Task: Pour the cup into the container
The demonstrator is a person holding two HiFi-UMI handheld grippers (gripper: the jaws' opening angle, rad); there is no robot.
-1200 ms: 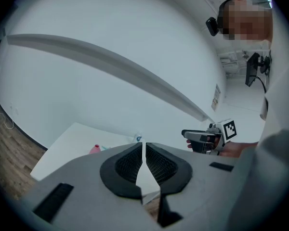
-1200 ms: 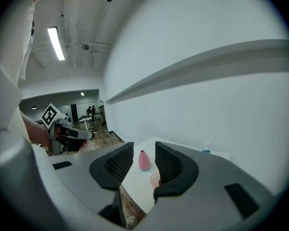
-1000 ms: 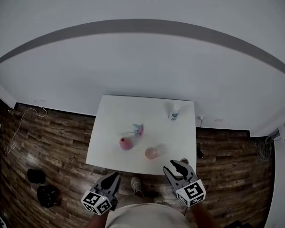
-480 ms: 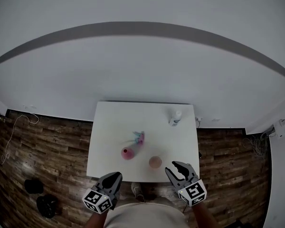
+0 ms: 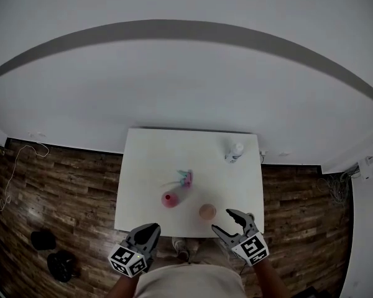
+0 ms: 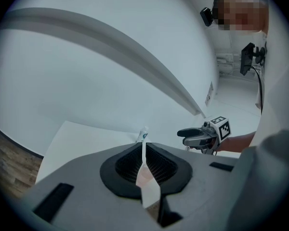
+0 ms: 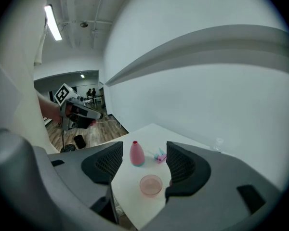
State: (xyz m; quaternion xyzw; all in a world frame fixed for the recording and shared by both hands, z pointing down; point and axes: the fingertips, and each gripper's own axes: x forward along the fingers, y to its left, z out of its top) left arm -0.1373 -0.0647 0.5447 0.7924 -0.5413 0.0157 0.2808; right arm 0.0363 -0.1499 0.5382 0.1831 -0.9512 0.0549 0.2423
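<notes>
A pink translucent cup (image 5: 207, 212) stands near the front edge of the white table (image 5: 149, 160), open side up. Left of it stands a pink bottle-shaped container (image 5: 169, 199). My right gripper (image 5: 228, 222) hovers at the table's front edge, just right of the cup and apart from it. Its jaws are opening, and nothing is between them. In the right gripper view the cup (image 7: 151, 184) and the container (image 7: 137, 154) lie ahead of the right gripper (image 7: 142, 170). My left gripper (image 5: 150, 230) hangs off the front edge, shut and empty (image 6: 143, 162).
A small pink and teal object (image 5: 185, 179) lies behind the container. A white bottle (image 5: 235, 152) stands at the table's far right corner. Dark wooden floor (image 5: 62, 185) surrounds the table, and a white wall runs behind it. Dark objects (image 5: 61, 262) sit on the floor at the left.
My right gripper's jaws have spread apart from shut. Both grippers stay near the table's front edge, and the view has shifted a little.
</notes>
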